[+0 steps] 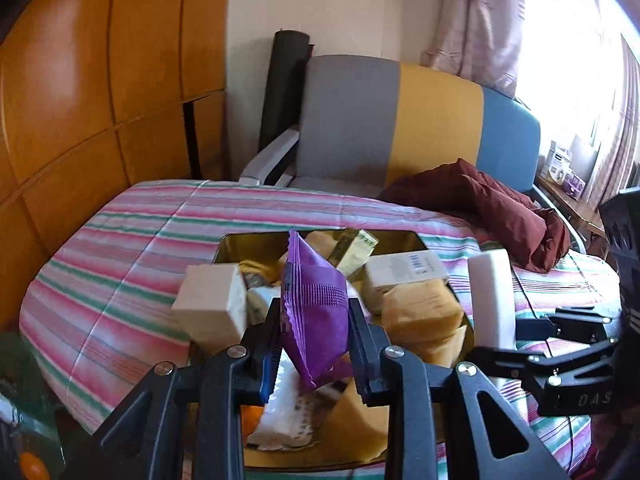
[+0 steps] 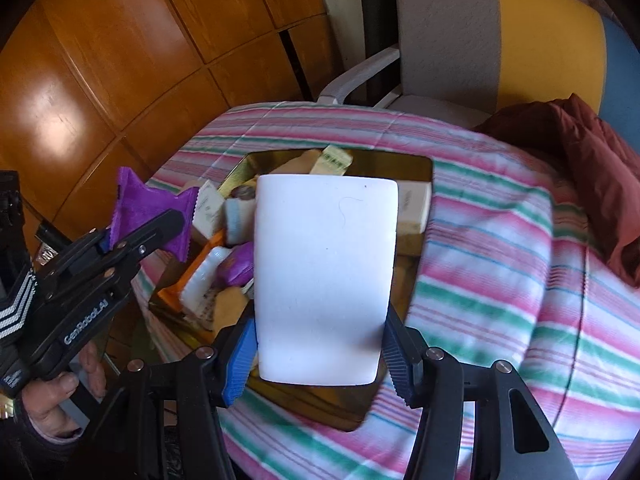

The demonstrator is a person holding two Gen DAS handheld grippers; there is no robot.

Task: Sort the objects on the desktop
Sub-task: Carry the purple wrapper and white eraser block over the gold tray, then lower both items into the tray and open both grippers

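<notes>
My left gripper (image 1: 314, 322) is shut on a purple packet (image 1: 314, 308), which stands on edge above a gold tray (image 1: 248, 242). The right wrist view shows that same left gripper (image 2: 176, 226) and its purple packet (image 2: 150, 210) at the left, with a hand (image 2: 60, 396) on the handle. My right gripper (image 2: 320, 344) is shut on a flat white block (image 2: 324, 280), held over the gold tray (image 2: 400, 164). From the left wrist view the white block (image 1: 490, 296) and right gripper (image 1: 496, 334) sit at the right. Several boxes and packets fill the tray, among them a white box (image 1: 212, 304) and a tan pack (image 1: 422, 312).
The tray lies on a striped pink, green and white cover (image 1: 132, 240). A maroon cloth (image 1: 492, 208) is bunched at the far right. Behind stand a grey, yellow and blue chair (image 1: 400, 120), wooden panels (image 1: 80, 80) and a bright window (image 1: 580, 40).
</notes>
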